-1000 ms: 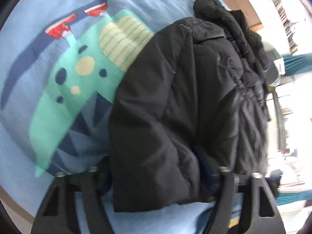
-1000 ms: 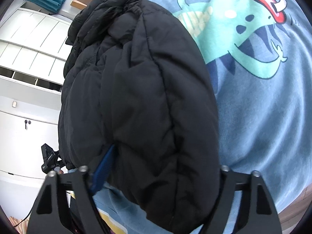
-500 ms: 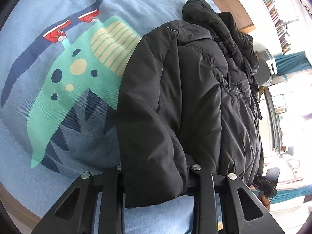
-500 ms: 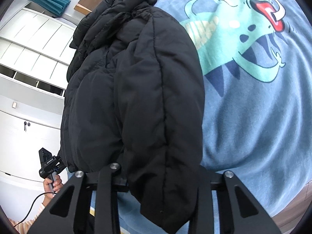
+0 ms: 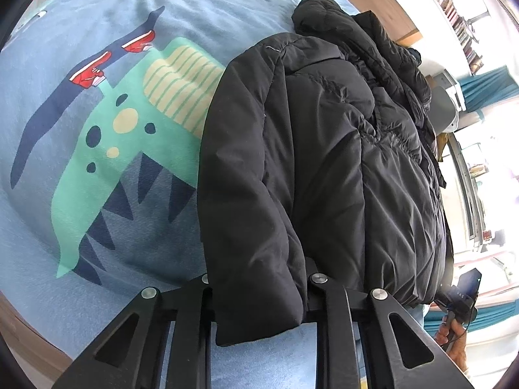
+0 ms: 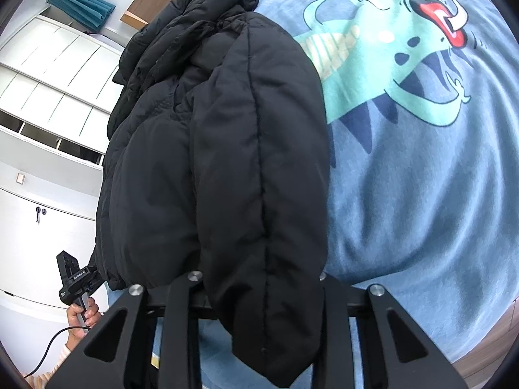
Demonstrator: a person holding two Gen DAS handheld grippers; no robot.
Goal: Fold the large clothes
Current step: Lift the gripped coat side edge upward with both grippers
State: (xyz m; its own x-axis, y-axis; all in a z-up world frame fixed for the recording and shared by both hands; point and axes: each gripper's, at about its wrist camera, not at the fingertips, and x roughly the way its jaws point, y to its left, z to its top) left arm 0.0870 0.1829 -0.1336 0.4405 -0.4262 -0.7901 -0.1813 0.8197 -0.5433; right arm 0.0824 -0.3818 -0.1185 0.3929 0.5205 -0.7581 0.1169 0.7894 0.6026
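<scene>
A black puffer jacket point(image 5: 324, 149) lies lengthwise on a blue bedspread point(image 5: 97, 16) with a green dinosaur print. My left gripper point(image 5: 259, 291) is shut on a folded edge of the jacket near its hem. In the right wrist view the same jacket point(image 6: 227, 162) fills the middle, and my right gripper point(image 6: 259, 291) is shut on its other puffy edge. The fingertips of both grippers are hidden by the fabric. The hood end lies far from me in both views.
The bedspread point(image 6: 421, 194) extends to the right with a dinosaur print. White cupboards point(image 6: 48, 97) stand beyond the bed's left side. The left gripper and hand point(image 6: 76, 288) show at the lower left. A wooden headboard point(image 5: 373, 3) and bookshelves lie far off.
Both grippers closed from wide open onto the jacket's near edges. The jacket edge now bunches between each pair of fingers and is drawn a little closer.
</scene>
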